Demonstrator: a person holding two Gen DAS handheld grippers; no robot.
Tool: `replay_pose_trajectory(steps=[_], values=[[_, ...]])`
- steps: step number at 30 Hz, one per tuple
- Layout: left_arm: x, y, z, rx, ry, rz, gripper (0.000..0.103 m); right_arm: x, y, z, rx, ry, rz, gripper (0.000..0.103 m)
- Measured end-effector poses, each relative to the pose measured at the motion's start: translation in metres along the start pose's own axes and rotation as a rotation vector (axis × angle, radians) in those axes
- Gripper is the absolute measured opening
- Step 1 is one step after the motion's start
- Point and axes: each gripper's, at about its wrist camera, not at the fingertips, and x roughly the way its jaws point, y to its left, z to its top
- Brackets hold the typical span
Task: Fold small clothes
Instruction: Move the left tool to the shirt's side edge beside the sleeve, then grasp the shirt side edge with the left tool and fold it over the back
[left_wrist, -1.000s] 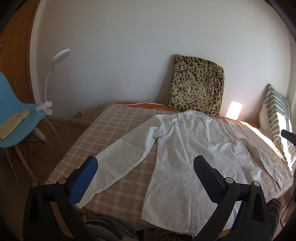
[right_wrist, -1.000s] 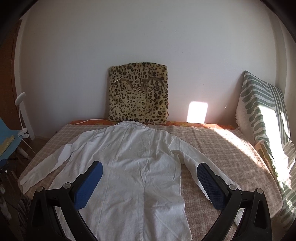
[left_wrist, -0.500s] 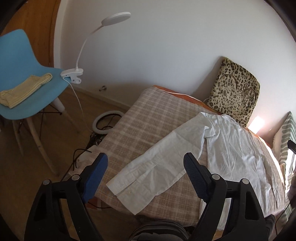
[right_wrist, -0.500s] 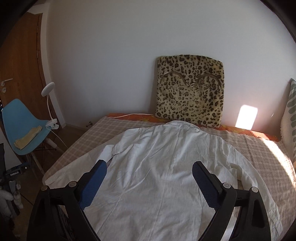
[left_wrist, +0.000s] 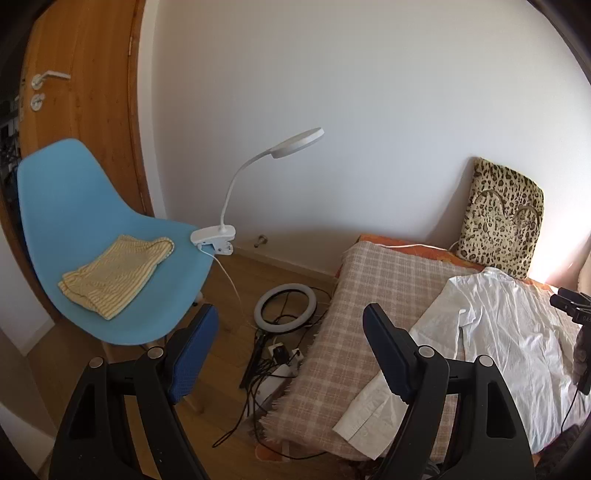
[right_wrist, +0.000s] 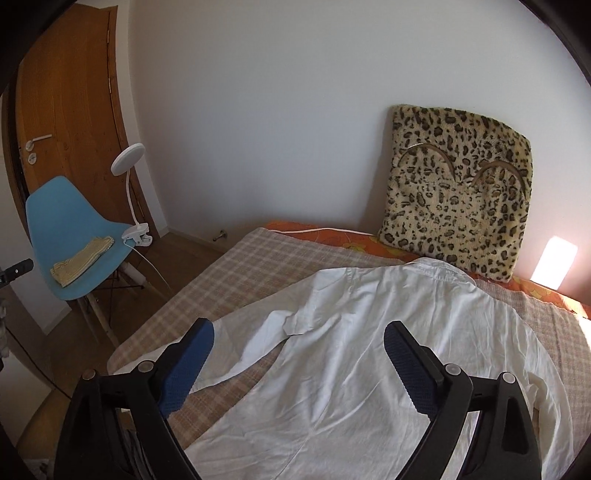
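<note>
Both cameras have swung leftward since the earlier frames, bringing the blue chair (left_wrist: 110, 236) and door into view. White shirt (right_wrist: 369, 369) lies flat, back up, on the checked blanket (right_wrist: 258, 258), collar at the leopard cushion (right_wrist: 458, 192). Left gripper (left_wrist: 291, 350) and right gripper (right_wrist: 299, 365): jaws apart, nothing between them.

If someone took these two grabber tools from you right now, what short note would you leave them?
Left gripper: fingers open, empty, aimed past the bed's edge toward the blue chair.
Right gripper: fingers open, empty, above the white shirt.
The shirt lies spread out on the checked blanket, sleeves out. A striped yellow garment sits folded on the chair.
Done: shirt spread out. Left: every fold; no fold started.
</note>
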Motion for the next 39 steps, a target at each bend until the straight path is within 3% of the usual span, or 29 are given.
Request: replay_pose_trajectory(steps=[4, 7, 15, 22, 26, 29, 30, 36, 39], values=[[0.019, -0.004, -0.013, 0.027, 0.057, -0.034, 0.08, 0.031, 0.015, 0.008, -0.017, 0.05, 0.039, 0.094], [0.05, -0.011, -0.039, 0.014, 0.134, -0.083, 0.079, 0.06, 0.026, 0.012, -0.018, 0.109, 0.075, 0.088], [0.133, -0.019, -0.132, -0.174, 0.343, -0.274, 0.062, 0.152, 0.05, 0.017, 0.023, 0.306, 0.129, 0.081], [0.165, -0.028, -0.184, -0.245, 0.435, -0.289, 0.062, 0.219, 0.06, 0.003, 0.07, 0.45, 0.129, 0.078], [0.162, -0.034, -0.184, -0.216, 0.393, -0.3, 0.059, 0.241, 0.071, -0.006, 0.063, 0.504, 0.146, 0.078], [0.164, -0.038, -0.183, -0.22, 0.389, -0.345, 0.018, 0.251, 0.077, -0.007, 0.049, 0.524, 0.151, 0.079], [0.164, -0.04, -0.184, -0.223, 0.386, -0.36, 0.01, 0.255, 0.078, -0.005, 0.049, 0.528, 0.147, 0.079], [0.142, -0.058, -0.176, -0.248, 0.318, -0.447, 0.005, 0.272, 0.073, 0.005, 0.069, 0.552, 0.136, 0.079], [0.119, -0.08, -0.166, -0.2, 0.279, -0.499, 0.005, 0.278, 0.069, 0.014, 0.037, 0.559, 0.117, 0.079]])
